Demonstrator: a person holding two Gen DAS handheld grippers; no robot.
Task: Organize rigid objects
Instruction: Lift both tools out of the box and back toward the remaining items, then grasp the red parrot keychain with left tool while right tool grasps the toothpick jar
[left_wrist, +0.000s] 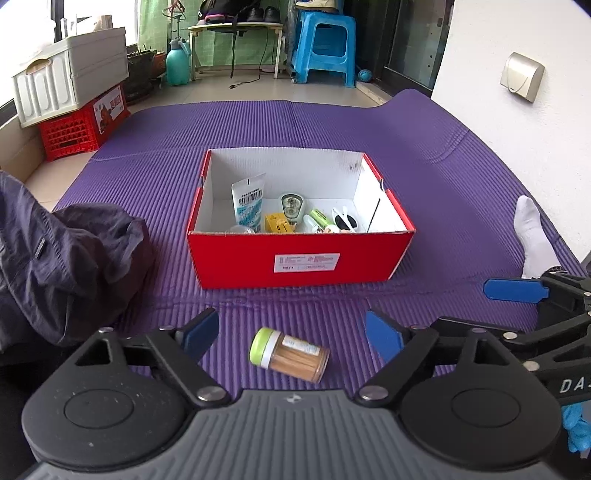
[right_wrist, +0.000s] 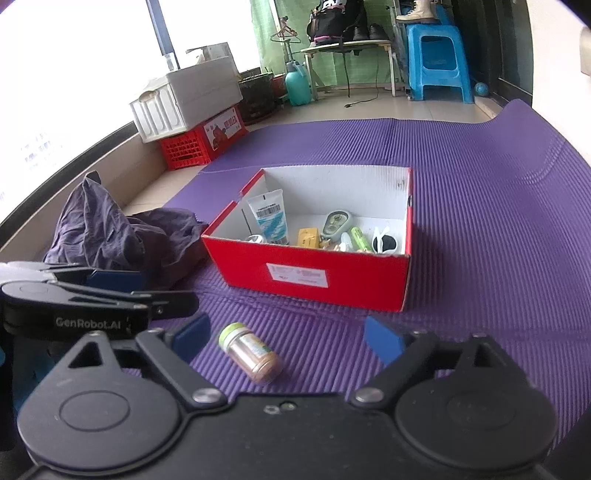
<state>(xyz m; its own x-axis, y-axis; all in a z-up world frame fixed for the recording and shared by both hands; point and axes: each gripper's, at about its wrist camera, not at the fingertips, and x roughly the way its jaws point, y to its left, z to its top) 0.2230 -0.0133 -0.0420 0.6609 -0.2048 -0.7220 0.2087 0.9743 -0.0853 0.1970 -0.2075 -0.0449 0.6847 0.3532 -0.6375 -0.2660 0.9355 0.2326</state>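
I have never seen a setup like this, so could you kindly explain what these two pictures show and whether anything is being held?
There is no robot here: a person holds a two-fingered claw in each hand, with a camera on each looking along its fingers. One picture comes from the left claw, the other from the right claw. Both claws are open and hold nothing. On the purple mat a toothpick jar with a green lid lies on its side, between the fingers in both views. Behind it stands a red box already holding small items, such as a tube and sunglasses.

Before me a purple ribbed mat (left_wrist: 424, 177) covers the tiled floor (left_wrist: 258, 90); on it sit a red cardboard box (left_wrist: 301, 264), a toppled toothpick jar (left_wrist: 290, 353) and crumpled dark clothing (left_wrist: 70, 258).
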